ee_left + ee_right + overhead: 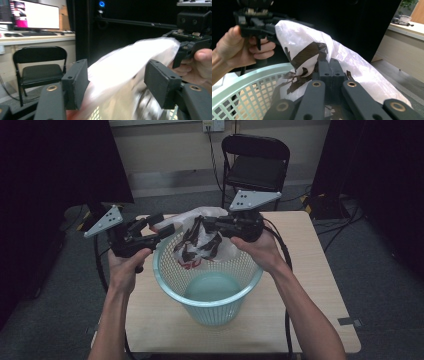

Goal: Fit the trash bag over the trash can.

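A white plastic bag [200,242] with black and red print hangs over a pale green mesh basket [161,270] on the wooden table. My right gripper [207,226] is shut on the bag's upper right part; in the right gripper view its jaws [331,68] meet on the bag [312,50] above the basket rim [244,82]. My left gripper [157,225] is at the bag's left edge. In the left gripper view its jaws [116,85] stand wide apart, with the blurred bag [125,67] running between them towards the right gripper [180,48].
The table [310,285] has bare wood around the basket. A black folding chair [255,162] stands behind the table's far edge, with cables on the floor beside it. Dark curtains hang at both sides. A desk with a lit monitor [35,15] is farther off.
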Demonstrator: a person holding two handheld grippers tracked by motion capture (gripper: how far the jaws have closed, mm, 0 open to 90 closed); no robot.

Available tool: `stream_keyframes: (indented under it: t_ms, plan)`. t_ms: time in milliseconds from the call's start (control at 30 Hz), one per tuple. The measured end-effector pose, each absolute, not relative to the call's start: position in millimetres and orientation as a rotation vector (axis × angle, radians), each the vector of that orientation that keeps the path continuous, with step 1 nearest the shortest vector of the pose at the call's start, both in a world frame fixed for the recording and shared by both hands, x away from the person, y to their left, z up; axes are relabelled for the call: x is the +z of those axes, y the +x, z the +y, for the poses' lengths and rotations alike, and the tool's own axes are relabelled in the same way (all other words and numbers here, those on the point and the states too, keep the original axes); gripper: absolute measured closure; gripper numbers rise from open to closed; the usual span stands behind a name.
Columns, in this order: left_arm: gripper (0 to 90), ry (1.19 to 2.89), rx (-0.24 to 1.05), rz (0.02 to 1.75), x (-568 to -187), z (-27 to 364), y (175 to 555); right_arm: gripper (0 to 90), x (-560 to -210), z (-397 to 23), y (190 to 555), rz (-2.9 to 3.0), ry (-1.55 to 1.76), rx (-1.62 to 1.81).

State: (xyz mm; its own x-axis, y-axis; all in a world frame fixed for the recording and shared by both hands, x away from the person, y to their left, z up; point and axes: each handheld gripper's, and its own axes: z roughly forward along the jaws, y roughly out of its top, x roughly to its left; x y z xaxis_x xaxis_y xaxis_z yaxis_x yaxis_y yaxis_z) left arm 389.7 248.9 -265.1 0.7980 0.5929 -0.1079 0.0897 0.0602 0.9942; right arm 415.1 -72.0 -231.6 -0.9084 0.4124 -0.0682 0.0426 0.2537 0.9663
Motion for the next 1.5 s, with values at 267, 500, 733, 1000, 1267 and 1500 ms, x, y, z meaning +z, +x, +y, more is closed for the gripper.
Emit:
stream_keyframes:
  t_ms: [267, 500, 733, 1000, 1267, 1500]
  plan:
    - [51.8, 1.48, 0.338, 0.619, -292, 253, 404, 90.0, -236, -82, 417, 2.203, 0.448, 1.731]
    - [89.7, 1.451, 0.36, 0.528, -277, 257, 403, 88.3, -237, -80, 413, 2.235, 0.406, 1.723]
    - [90.0, 1.454, 0.376, 0.502, -276, 257, 394, 59.4, -238, -82, 409, 2.237, 0.412, 1.689]
    - [90.0, 1.444, 0.407, 0.521, -292, 278, 373, 33.3, -237, -79, 399, 2.257, 0.414, 1.62]
    - [90.0, 1.488, 0.434, 0.518, -286, 269, 375, 30.8, -228, -61, 382, 2.268, 0.329, 1.702]
    - [90.0, 1.524, 0.441, 0.497, -269, 244, 386, 28.1, -230, -25, 386, 2.325, 0.326, 1.701]
